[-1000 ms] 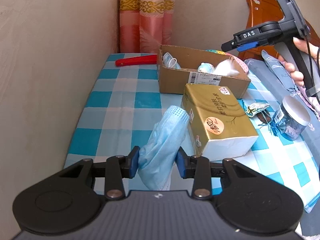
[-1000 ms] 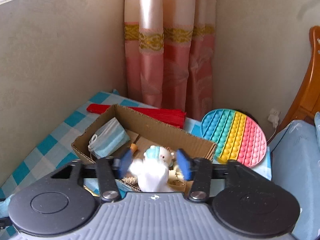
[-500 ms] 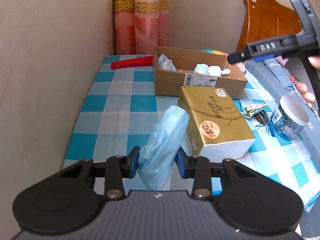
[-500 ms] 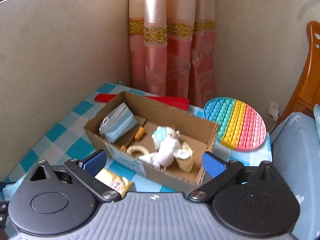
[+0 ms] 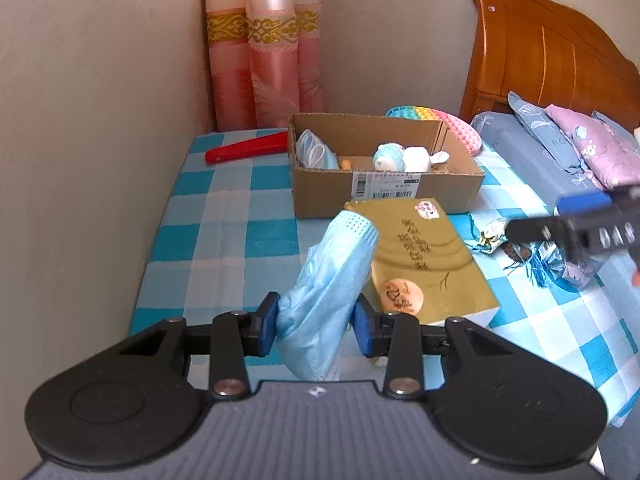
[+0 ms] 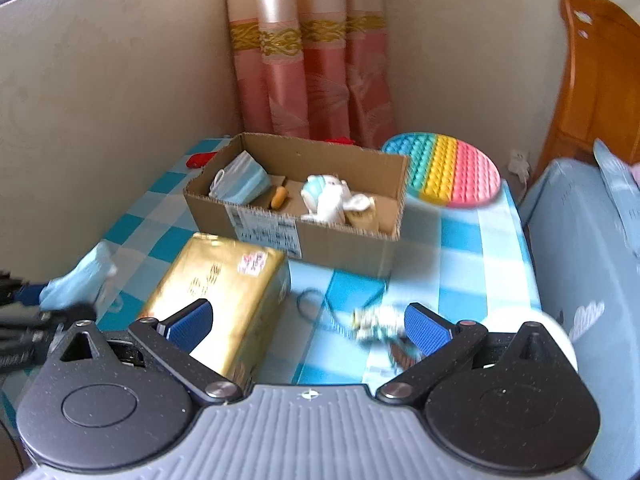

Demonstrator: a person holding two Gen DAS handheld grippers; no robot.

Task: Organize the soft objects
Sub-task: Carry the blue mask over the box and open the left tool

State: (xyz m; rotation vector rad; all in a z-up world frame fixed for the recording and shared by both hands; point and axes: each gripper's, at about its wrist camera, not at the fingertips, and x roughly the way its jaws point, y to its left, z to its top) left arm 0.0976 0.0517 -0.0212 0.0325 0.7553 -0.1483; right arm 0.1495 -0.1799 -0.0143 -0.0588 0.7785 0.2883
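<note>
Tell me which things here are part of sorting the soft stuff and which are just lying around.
Part of the job:
- blue face mask, clamped in the left gripper
- cardboard box
- face mask in the box
- plush toy in the box
- tasselled pouch, below the open right gripper

Lying about:
- gold tissue pack
- rainbow pop-it mat
- red folded fan
- pillows

The left gripper (image 5: 316, 326) is clamped on a light blue face mask (image 5: 326, 288), which stands up between the blue pads above the checkered cloth (image 5: 240, 216). Beyond it lies a gold tissue pack (image 5: 428, 256), and behind that an open cardboard box (image 5: 384, 188) containing another mask (image 5: 314, 155) and a small plush toy (image 5: 404, 157). The right gripper (image 5: 576, 220) enters from the right edge, blurred.
</note>
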